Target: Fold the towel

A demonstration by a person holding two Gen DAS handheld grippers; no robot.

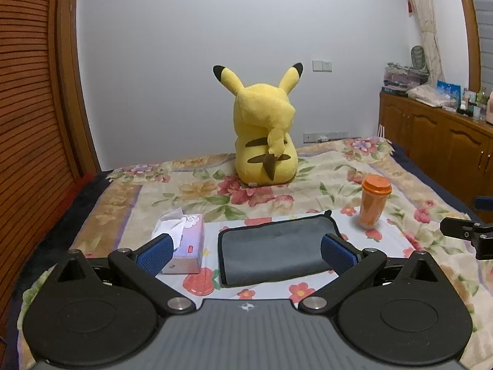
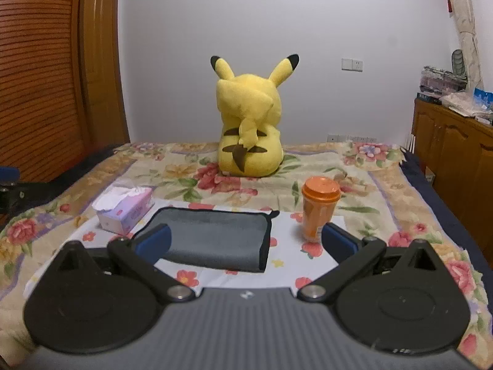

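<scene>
Sideboard clutter too small to identify.

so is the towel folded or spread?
Folded. The grey towel lies as a compact rectangle, with a rounded doubled edge nearest the camera in the right wrist view.

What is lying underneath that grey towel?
The grey towel lies on a pale floral cloth spread over the bed's flowered blanket. Anything directly beneath the towel is covered.

Both wrist views low over bed, facing wall; share towel, plush.
</scene>
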